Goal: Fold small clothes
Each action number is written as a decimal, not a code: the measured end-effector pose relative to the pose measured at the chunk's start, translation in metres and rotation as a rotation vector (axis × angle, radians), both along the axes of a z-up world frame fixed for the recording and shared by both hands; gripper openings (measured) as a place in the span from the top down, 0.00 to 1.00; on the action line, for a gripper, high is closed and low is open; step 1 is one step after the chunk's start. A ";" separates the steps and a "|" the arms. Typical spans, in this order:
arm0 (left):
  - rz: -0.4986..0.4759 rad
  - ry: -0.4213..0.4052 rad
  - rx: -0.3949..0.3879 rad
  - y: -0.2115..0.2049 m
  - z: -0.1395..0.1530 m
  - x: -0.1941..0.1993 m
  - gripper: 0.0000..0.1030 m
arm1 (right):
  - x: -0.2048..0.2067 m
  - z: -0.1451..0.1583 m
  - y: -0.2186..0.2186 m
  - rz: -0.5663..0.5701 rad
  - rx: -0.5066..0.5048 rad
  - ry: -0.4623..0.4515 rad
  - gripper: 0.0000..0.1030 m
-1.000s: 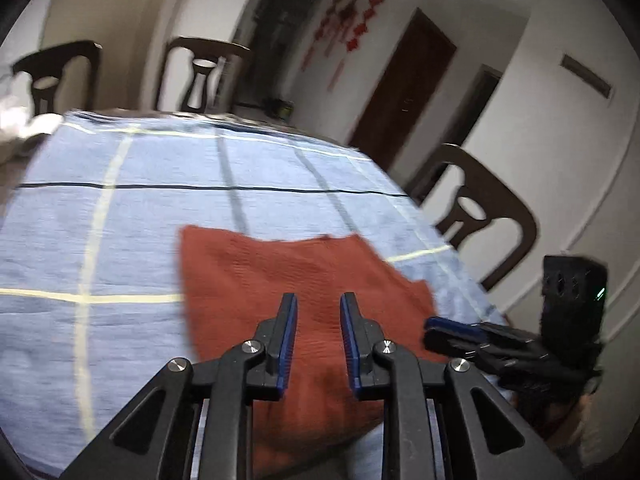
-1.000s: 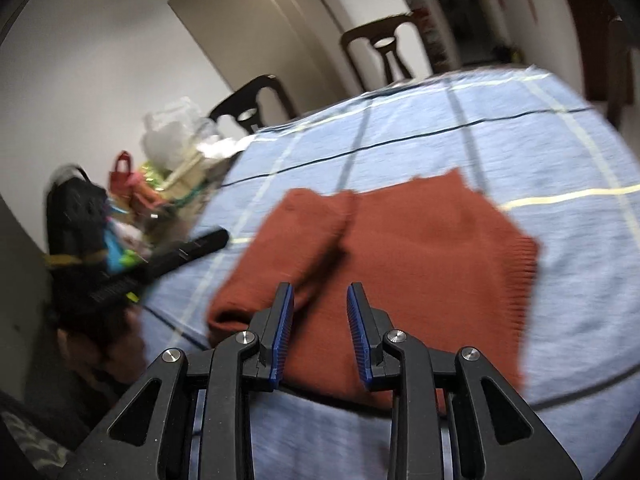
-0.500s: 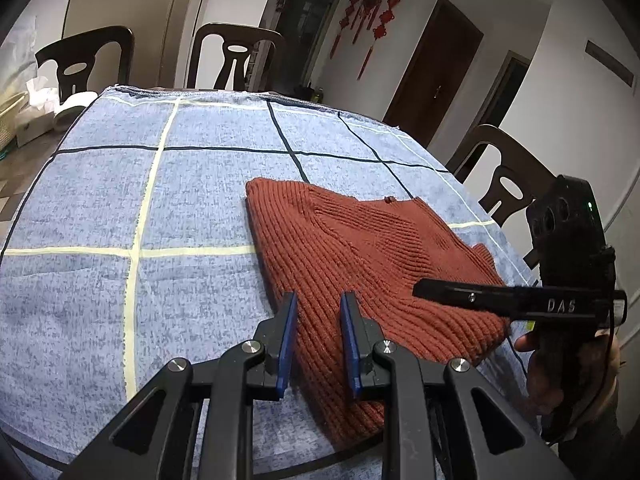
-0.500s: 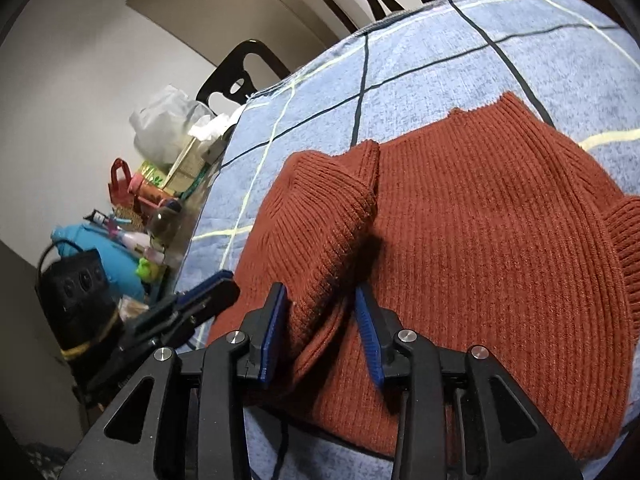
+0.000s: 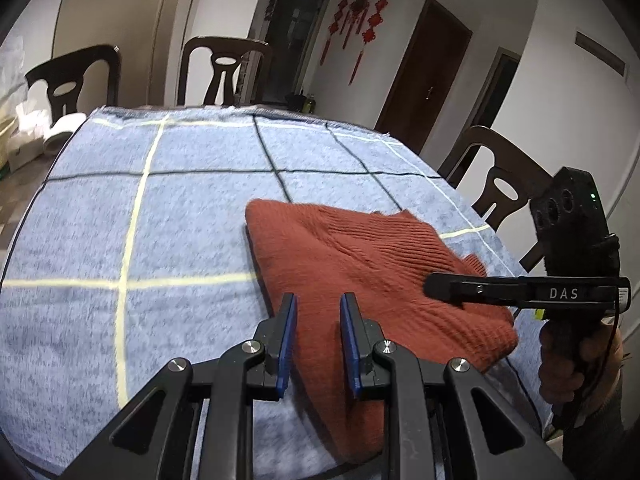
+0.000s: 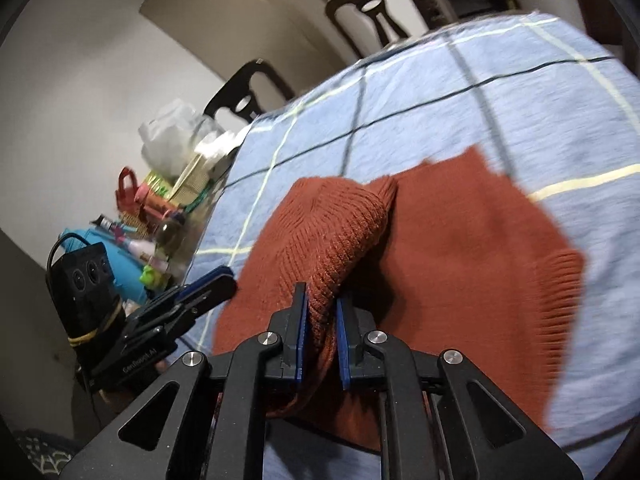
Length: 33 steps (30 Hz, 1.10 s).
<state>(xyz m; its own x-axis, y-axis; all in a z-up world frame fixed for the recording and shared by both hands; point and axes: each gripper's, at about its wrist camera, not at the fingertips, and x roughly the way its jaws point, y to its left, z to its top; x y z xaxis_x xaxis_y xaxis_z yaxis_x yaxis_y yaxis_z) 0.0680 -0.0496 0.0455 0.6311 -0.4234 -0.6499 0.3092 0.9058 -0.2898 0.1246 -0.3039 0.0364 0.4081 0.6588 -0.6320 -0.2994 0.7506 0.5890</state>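
Note:
A rust-red knitted sweater [image 5: 360, 264] lies partly folded on the blue checked tablecloth [image 5: 180, 220]. In the right wrist view a raised fold of the sweater [image 6: 340, 232] runs between the blue pads of my right gripper [image 6: 322, 292]. Its jaws are closing and pinch the knit. From the left wrist view that same right gripper [image 5: 440, 288] reaches in from the right over the sweater's near corner. My left gripper [image 5: 318, 300] hovers over the sweater's near left edge, jaws apart, holding nothing. The left gripper [image 6: 216, 280] also shows at the table's left edge.
Dark wooden chairs [image 5: 224, 72] stand around the table, one at the right [image 5: 500, 184]. A cluttered side surface with bags, bottles and boxes [image 6: 168, 200] sits past the table's left edge. A person's hand [image 5: 576, 360] holds the right gripper's handle.
The right gripper's jaws have closed onto the raised fold of the sweater that stood loose between them half a second ago. The left gripper has stayed in place with the same gap.

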 end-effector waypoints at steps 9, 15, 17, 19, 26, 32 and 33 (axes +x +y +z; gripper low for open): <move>-0.078 -0.005 0.026 -0.039 0.001 0.009 0.76 | -0.010 -0.012 -0.069 -0.144 -0.047 0.012 0.88; -0.112 0.008 0.054 -0.055 -0.008 0.007 0.76 | -0.012 -0.023 -0.081 -0.156 -0.033 0.022 0.88; -0.111 0.009 0.068 -0.058 -0.009 0.008 0.76 | -0.012 -0.021 -0.079 -0.147 -0.046 0.016 0.88; -0.111 0.008 0.079 -0.059 -0.010 0.007 0.76 | -0.015 -0.013 -0.075 -0.146 -0.079 -0.006 0.85; -0.119 -0.022 0.079 -0.060 0.004 -0.002 0.76 | -0.053 0.026 -0.052 -0.086 -0.186 -0.180 0.85; -0.147 -0.015 0.091 -0.074 -0.004 0.002 0.76 | -0.056 -0.012 -0.048 -0.075 -0.290 -0.127 0.86; -0.148 -0.022 0.098 -0.076 -0.006 0.000 0.76 | -0.060 -0.014 -0.052 -0.084 -0.277 -0.129 0.87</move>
<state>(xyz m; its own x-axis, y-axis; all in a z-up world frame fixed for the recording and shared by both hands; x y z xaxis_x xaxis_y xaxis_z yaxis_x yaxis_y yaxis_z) 0.0676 -0.1251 0.0390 0.5811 -0.4480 -0.6795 0.4468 0.8734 -0.1938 0.0651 -0.3564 0.0228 0.5424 0.4292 -0.7222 -0.2883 0.9025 0.3199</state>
